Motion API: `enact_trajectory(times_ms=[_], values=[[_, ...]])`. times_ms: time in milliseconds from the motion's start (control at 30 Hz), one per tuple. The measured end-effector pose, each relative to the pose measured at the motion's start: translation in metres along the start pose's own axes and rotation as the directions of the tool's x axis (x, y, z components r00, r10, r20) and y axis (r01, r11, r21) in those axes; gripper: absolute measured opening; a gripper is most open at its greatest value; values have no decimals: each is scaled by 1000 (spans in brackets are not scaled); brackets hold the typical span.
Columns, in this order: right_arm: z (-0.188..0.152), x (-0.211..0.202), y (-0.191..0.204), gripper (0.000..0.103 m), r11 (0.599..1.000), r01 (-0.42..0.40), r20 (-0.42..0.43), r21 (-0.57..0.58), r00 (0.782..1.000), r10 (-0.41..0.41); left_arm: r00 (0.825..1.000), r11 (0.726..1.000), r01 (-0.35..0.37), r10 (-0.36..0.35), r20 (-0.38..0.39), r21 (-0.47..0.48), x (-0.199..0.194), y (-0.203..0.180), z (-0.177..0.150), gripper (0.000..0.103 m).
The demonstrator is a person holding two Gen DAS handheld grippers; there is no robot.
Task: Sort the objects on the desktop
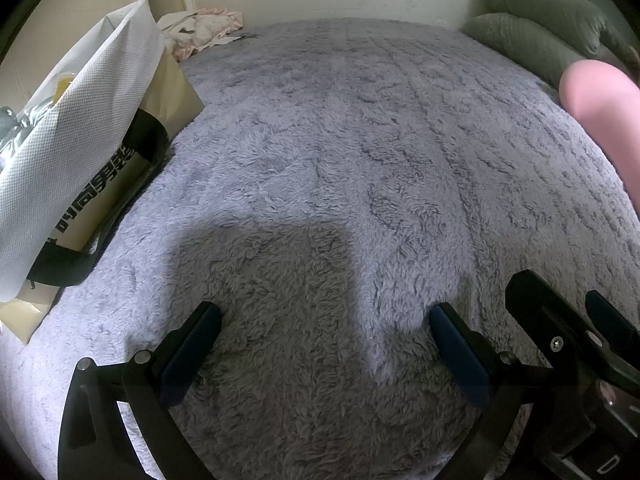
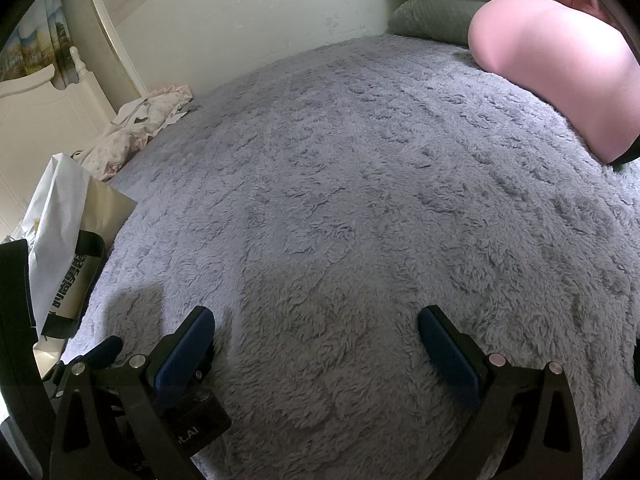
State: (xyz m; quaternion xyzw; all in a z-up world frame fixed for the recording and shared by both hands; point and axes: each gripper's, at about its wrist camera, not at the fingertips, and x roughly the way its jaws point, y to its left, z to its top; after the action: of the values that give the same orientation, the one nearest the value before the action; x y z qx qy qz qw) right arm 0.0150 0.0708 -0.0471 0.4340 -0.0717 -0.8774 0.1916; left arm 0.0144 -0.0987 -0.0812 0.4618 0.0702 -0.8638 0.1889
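Note:
My left gripper (image 1: 325, 314) is open and empty, low over a fluffy grey blanket (image 1: 340, 152). My right gripper (image 2: 316, 318) is also open and empty over the same blanket (image 2: 360, 180). The two grippers sit side by side: the right one shows at the lower right of the left wrist view (image 1: 560, 320), the left one at the lower left of the right wrist view (image 2: 100, 354). A white and tan bag with black handles (image 1: 92, 152) stands at the left, also in the right wrist view (image 2: 64, 240). No small loose objects show on the blanket.
Crumpled pink cloth (image 1: 204, 28) lies at the far left by the wall, also in the right wrist view (image 2: 136, 128). Green pillows (image 1: 532, 28) are at the far right. A pink rounded shape (image 2: 560, 68) sits at the right. A white headboard (image 2: 48, 116) is behind the bag.

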Motion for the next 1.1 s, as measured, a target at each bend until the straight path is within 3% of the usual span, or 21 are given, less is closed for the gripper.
enact_trajectory(times_ms=[1100], values=[[0, 1, 0, 103, 1000, -1, 0, -1, 1000, 1, 1000, 1000, 1, -1, 0, 0, -1, 0, 0, 103]])
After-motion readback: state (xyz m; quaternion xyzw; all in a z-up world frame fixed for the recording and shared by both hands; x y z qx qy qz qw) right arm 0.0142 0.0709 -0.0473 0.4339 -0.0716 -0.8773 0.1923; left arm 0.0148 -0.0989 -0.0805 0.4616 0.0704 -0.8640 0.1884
